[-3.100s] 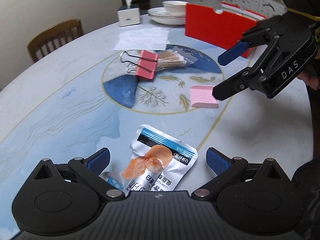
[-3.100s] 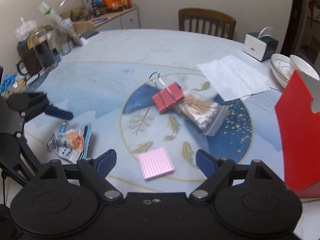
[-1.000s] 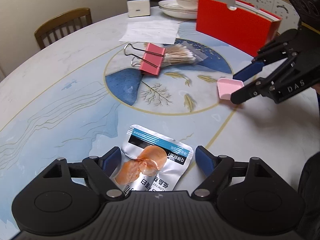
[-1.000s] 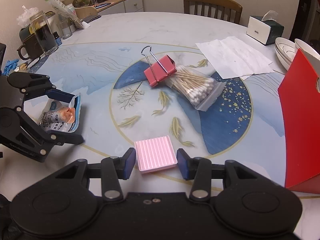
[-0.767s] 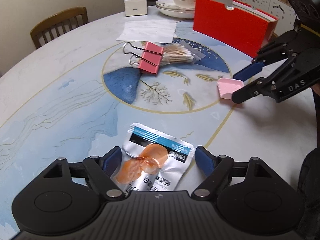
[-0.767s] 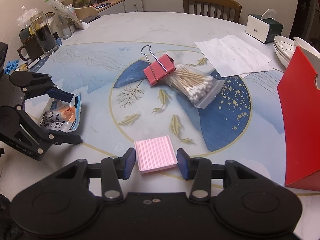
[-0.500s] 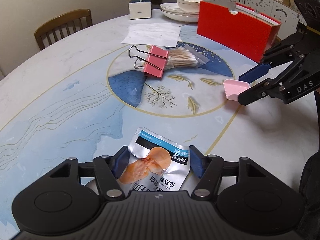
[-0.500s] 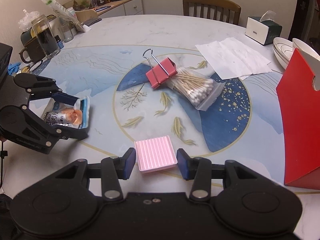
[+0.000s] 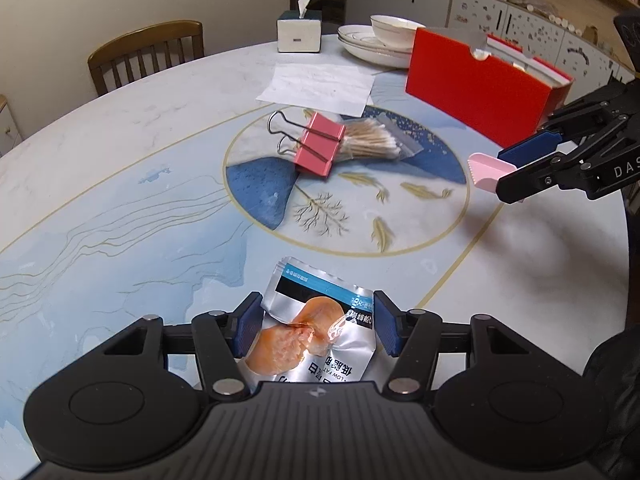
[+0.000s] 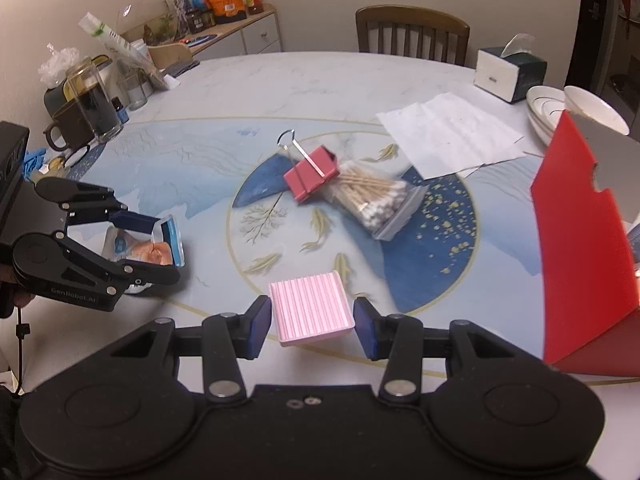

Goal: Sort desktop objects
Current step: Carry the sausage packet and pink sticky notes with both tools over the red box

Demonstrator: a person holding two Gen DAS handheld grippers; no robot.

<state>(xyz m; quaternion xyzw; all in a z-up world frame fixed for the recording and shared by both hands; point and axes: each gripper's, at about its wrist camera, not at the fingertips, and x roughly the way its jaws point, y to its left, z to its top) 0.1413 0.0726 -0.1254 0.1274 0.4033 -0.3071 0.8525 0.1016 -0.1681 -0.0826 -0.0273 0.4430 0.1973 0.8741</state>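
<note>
My left gripper (image 9: 318, 326) is shut on a silver snack packet (image 9: 316, 340) with an orange picture, held just above the table; it also shows in the right wrist view (image 10: 168, 242). My right gripper (image 10: 312, 324) is shut on a pink ribbed pad (image 10: 310, 308), lifted above the table; in the left wrist view (image 9: 520, 174) the pad (image 9: 486, 170) sticks out of its jaws. A pink binder clip (image 9: 318, 144) and a bag of cotton swabs (image 9: 372, 142) lie on the table's centre medallion.
A red file box (image 9: 476, 94) stands at the right. White paper (image 9: 320, 86), a tissue box (image 9: 299, 32) and stacked bowls (image 9: 384, 40) lie behind. Jars and a mug (image 10: 86, 116) crowd the left edge. Wooden chairs (image 10: 412, 36) stand by the table.
My left gripper closed on the snack packet and raised it. My right gripper closed on the pink pad earlier and has lifted it off the table.
</note>
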